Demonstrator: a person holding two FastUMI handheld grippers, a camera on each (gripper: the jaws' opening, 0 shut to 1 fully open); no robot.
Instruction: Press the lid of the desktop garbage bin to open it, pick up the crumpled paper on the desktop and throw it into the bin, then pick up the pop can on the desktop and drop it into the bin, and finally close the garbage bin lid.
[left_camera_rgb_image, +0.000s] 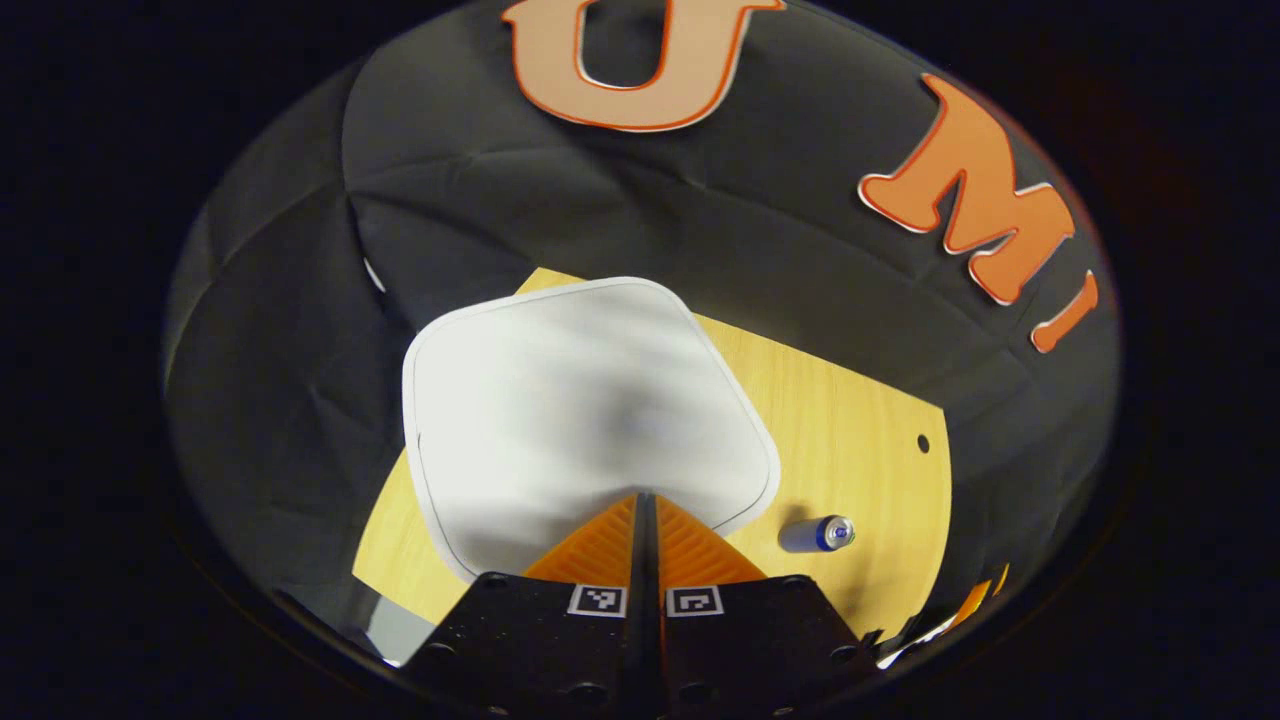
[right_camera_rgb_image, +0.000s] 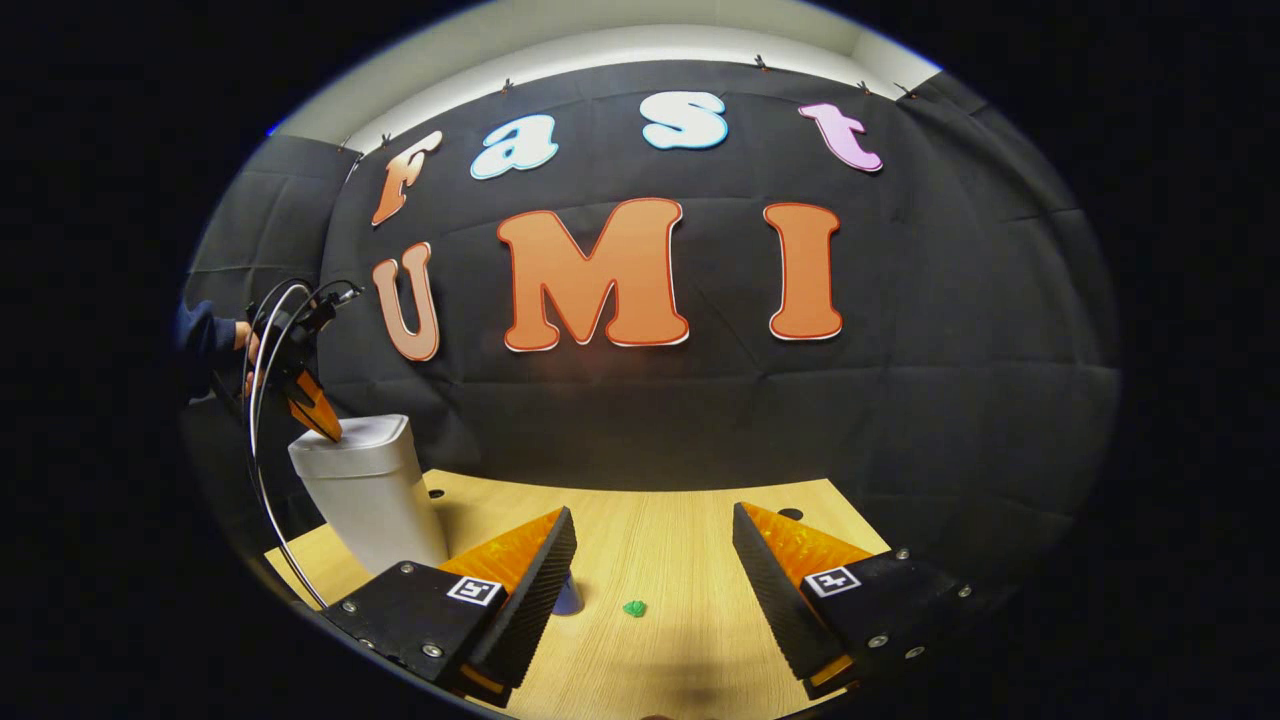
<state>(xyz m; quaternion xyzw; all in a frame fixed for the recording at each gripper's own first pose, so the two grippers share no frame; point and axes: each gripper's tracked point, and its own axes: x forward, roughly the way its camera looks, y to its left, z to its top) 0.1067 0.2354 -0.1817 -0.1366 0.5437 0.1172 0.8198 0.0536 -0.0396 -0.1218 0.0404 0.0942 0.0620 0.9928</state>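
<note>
On the bin's smooth rounded lid (left_camera_rgb_image: 590, 400), left tool (left_camera_rgb_image: 645, 497) pressed together; right tool (right_camera_rgb_image: 655, 560) spread.

The bin (right_camera_rgb_image: 365, 490) is white with a pale grey lid (left_camera_rgb_image: 585, 410), the can (left_camera_rgb_image: 818, 534) silver with a blue end, the paper (right_camera_rgb_image: 634, 607) bright green, and the worktop (right_camera_rgb_image: 680, 560) light yellow wood-grain.

left gripper view: close above, looking down on bin lid (left_camera_rgb_image: 585, 410) past its fingers.
right gripper view: low, level across table (right_camera_rgb_image: 680, 520).
shared: bin (right_camera_rgb_image: 365, 490), table.
</note>
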